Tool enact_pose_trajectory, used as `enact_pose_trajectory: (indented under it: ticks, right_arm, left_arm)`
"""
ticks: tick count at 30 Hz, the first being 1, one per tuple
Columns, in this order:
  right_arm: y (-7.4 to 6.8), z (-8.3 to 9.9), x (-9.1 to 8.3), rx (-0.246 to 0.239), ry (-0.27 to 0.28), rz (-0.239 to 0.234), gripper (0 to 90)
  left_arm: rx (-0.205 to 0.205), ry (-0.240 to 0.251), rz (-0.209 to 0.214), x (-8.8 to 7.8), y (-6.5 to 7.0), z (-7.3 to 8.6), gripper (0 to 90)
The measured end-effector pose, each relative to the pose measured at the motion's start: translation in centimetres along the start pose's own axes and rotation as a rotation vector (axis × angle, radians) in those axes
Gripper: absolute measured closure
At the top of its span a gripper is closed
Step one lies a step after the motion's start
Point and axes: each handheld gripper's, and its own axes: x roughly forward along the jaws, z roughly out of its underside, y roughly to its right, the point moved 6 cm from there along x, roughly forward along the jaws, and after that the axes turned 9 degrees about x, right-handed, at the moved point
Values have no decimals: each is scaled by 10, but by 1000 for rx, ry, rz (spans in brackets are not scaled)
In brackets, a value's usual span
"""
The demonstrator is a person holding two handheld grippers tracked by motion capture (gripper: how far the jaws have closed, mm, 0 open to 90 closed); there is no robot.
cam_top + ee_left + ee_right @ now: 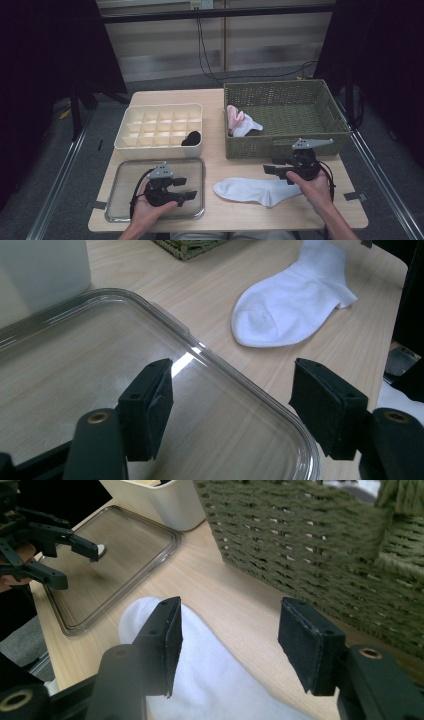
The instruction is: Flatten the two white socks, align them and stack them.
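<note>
The left tool (pixel 184 188) is hovering over the clear tray (pixel 120 212) at the bench's (pixel 215 100) near-left corner, jaws standing wide with nothing between them. The right tool (pixel 278 167) is sitting above the cuff end of the white sock (pixel 257 191), jaws likewise wide — one pad (pixel 172 635) is overlapping the sock in the right gripper view, the other hanging over bare bench. The sock is lying flat between tray and basket (pixel 285 145). A pink-and-white sock (pixel 239 122) is resting in the basket's left end; a dark bundle (pixel 191 138) is occupying a near-right cell of the divider box (pixel 160 147).
</note>
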Motion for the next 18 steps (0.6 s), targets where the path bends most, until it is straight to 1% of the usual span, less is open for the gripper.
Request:
enact_pose_trajectory:
  ticks: [1,2,3,5,7,10,15,18]
  right_arm:
    - [-1,-2,-1,7,2,-2,438]
    - [-1,-3,-1,3,6,6,461]
    - [-2,-6,-2,4,15,13,468]
    - [-3,-8,-2,-4,18,13,469]
    - [-6,-13,-2,-22,28,6,469]
    - [-11,-18,-3,-29,30,-8,469]
    - [-18,-33,-6,-35,52,-26,468]
    - [-19,-43,-7,-41,61,-24,451]
  left_arm:
    - [-1,5,0,0,0,0,325]
    - [-4,8,0,0,-1,0,321]
    - [-5,8,-2,-1,-1,0,319]
    - [-7,9,-5,-1,-1,0,319]
    - [-9,13,-8,-3,-2,0,319]
    - [-13,13,-17,-4,-4,0,319]
    - [-18,15,-11,-4,-4,0,325]
    - [-16,14,-12,-4,-4,0,322]
